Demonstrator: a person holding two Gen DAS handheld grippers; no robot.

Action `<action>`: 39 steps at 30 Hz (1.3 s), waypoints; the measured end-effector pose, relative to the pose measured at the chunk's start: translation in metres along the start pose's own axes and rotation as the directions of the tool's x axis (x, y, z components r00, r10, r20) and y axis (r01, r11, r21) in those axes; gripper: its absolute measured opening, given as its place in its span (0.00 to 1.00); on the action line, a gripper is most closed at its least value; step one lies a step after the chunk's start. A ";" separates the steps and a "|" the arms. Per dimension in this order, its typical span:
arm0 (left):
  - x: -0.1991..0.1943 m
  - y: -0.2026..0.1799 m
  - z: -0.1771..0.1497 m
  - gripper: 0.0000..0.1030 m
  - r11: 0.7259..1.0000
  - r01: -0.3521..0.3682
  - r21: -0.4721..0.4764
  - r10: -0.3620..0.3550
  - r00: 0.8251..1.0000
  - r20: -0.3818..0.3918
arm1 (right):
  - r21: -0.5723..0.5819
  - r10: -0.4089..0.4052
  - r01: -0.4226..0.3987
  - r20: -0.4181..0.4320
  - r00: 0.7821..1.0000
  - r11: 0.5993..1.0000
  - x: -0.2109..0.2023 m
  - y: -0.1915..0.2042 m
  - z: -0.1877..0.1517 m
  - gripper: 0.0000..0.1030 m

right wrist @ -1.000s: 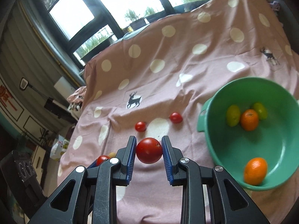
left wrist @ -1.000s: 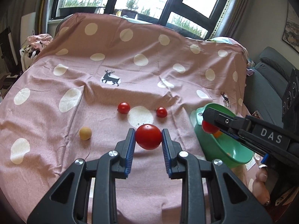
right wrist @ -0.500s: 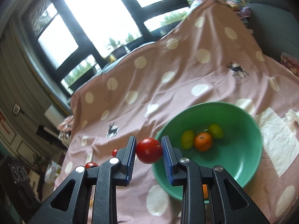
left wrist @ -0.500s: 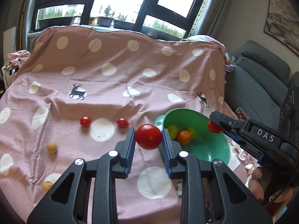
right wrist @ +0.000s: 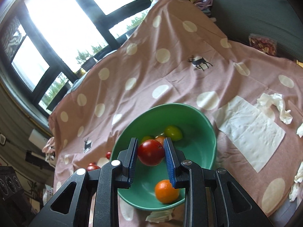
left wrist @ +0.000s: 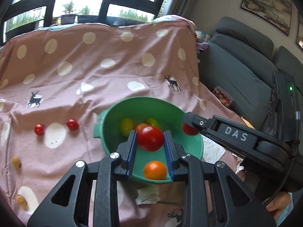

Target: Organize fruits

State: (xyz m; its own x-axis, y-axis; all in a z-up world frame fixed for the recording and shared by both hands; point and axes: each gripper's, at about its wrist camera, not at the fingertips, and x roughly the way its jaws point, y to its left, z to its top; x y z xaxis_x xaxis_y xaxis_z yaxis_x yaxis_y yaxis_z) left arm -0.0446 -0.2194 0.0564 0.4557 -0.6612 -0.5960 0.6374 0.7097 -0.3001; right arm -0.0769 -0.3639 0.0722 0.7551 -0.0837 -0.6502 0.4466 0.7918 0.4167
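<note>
My left gripper is shut on a red tomato and holds it above the green bowl. My right gripper is shut on another red tomato, also above the bowl; it shows at the right of the left wrist view. In the bowl lie an orange, two yellow-green fruits and another orange one behind the tomato. Two small red tomatoes and two small yellowish fruits lie on the pink spotted cloth, left of the bowl.
A white paper napkin and crumpled tissues lie on the cloth right of the bowl. A grey sofa stands to the right. Windows are behind the table. A crumpled tissue lies just in front of the bowl.
Both grippers have moved right with their tomatoes, from over the cloth to above the green bowl. The loose fruits on the cloth have not moved.
</note>
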 end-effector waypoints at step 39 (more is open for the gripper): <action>0.043 0.017 -0.007 0.30 0.992 0.035 -0.117 -0.051 0.989 -0.141 | 0.000 -0.134 0.135 -0.130 0.982 0.991 0.030 -0.022 -0.003 0.29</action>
State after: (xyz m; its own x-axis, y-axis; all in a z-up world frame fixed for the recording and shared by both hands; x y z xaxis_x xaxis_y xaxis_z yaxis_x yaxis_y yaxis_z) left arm -0.0190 -0.2341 0.0206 0.3300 -0.6558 -0.6790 0.5755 0.7099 -0.4060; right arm -0.0654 -0.3823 0.0414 0.6196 -0.1099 -0.7772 0.5446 0.7732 0.3248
